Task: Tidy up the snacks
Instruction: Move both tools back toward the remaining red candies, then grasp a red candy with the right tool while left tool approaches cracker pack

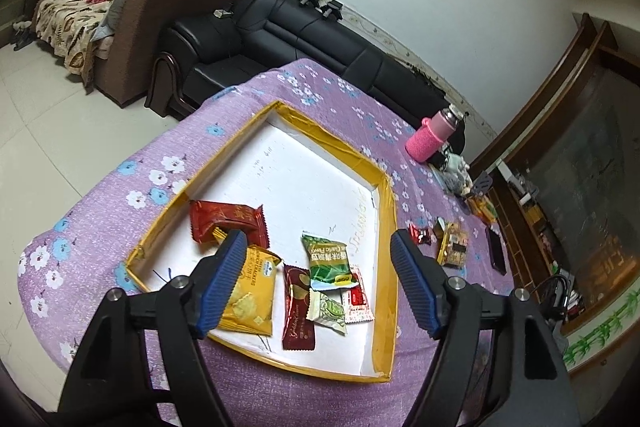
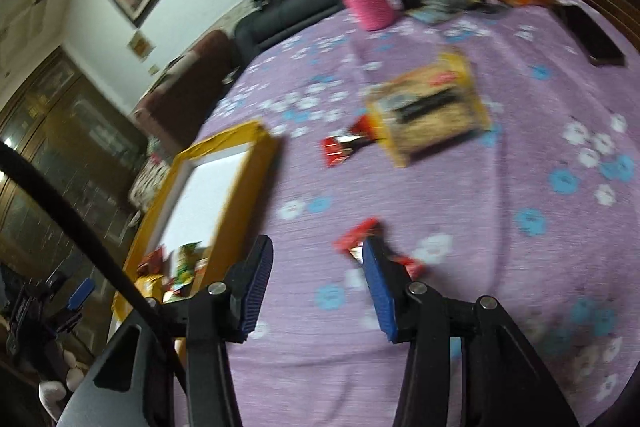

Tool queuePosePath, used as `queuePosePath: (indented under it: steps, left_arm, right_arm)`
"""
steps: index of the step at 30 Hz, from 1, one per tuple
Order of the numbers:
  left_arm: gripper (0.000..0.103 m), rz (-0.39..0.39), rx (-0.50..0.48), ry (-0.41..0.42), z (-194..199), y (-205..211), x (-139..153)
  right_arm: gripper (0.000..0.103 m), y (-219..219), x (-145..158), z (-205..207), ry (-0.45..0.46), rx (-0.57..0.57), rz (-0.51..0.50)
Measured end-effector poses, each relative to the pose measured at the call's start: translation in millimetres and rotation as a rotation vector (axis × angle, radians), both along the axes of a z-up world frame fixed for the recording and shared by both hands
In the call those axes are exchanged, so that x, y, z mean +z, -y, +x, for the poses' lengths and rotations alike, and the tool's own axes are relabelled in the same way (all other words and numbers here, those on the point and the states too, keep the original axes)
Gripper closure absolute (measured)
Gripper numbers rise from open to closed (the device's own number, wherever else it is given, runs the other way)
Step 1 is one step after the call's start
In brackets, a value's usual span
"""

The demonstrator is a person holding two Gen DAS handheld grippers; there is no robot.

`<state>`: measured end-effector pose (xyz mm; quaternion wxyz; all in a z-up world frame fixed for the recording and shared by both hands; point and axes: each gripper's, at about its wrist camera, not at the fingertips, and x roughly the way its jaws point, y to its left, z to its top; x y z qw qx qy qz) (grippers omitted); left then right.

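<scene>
Over purple cloth [image 2: 440, 187], both tongs [image 1: 316, 243] [image 2: 318, 247] hover spread, empty.

Tray on the table, most snacks inside it

I see six packets lying in the tray [image 1: 386, 219], bunched at its near end; on the table [image 1: 248, 99] to its right lie three more packets [image 2: 430, 107], with a bottle [image 1: 430, 139] behind them near the far edge.

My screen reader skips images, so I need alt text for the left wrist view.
The open left gripper hovers over a yellow-rimmed tray holding six snack packets, including a yellow cracker packet. The tray sits on a purple floral tablecloth, with a black sofa behind.
</scene>
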<state>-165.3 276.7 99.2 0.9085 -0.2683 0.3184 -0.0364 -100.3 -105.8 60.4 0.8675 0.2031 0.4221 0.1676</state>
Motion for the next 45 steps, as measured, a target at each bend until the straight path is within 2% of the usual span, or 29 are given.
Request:
queuePosePath:
  steps: [6,9,13,18,21,24,26,29,31,32,34,36,38,42,44,45]
  left_arm:
    - [0.028,0.041,-0.077,-0.026,9.6,27.5,-2.4]
    - [0.027,0.083,-0.126,-0.034,13.2,45.7,0.0]
    - [0.025,0.133,-0.183,-0.024,14.9,65.5,2.8]
    - [0.025,0.130,-0.225,-0.026,18.8,82.2,0.6]
    - [0.025,0.128,-0.240,-0.037,20.7,87.8,-2.0]
    - [0.025,0.143,-0.246,-0.045,22.7,91.5,-2.3]
    - [0.025,0.145,-0.248,-0.042,24.1,92.1,-1.8]
    - [0.025,0.138,-0.255,-0.045,26.5,95.8,-2.7]
    - [0.025,0.139,-0.267,-0.044,26.9,98.7,-4.0]
    - [0.025,0.141,-0.272,-0.044,26.9,100.2,-4.3]
    - [0.025,0.139,-0.280,-0.047,27.7,102.2,-5.4]
    - [0.025,0.131,-0.284,-0.048,29.2,103.3,-6.1]
    - [0.025,0.125,-0.294,-0.054,32.2,107.1,-6.0]
    - [0.024,0.129,-0.330,-0.050,38.1,121.0,-0.1]
    - [0.024,0.166,-0.348,-0.043,43.6,132.7,6.3]
    - [0.023,0.179,-0.358,-0.041,46.2,137.7,8.9]
  right_arm:
    - [0.055,12.6,-12.6,9.6,-0.051,-0.021,-0.072]
    - [0.055,13.1,-12.2,16.6,-0.047,-0.016,-0.083]
    - [0.055,30.4,-7.3,33.8,-0.012,-0.074,-0.104]
    - [0.051,47.9,14.7,90.3,0.070,-0.160,-0.183]
    - [0.050,52.4,11.2,129.3,0.044,-0.191,-0.240]
    - [0.054,47.4,-6.8,154.6,-0.042,-0.116,-0.213]
    - [0.059,37.3,-6.0,149.4,-0.028,-0.050,-0.194]
    - [0.060,6.6,-2.2,129.4,-0.004,0.135,-0.185]
    - [0.062,-14.7,-4.7,112.1,-0.043,0.323,-0.107]
    - [0.062,-19.8,-3.0,101.4,-0.036,0.364,-0.099]
    - [0.058,-24.1,2.1,77.0,0.007,0.362,-0.154]
    - [0.058,-25.1,0.5,58.9,0.021,0.326,-0.233]
    - [0.058,-31.5,-6.8,43.7,0.030,0.337,-0.301]
    - [0.058,-41.4,-24.5,34.5,0.029,0.361,-0.365]
    - [0.067,-45.8,-28.1,30.8,0.047,0.358,-0.392]
    - [0.079,-45.3,-28.9,29.2,0.045,0.358,-0.407]
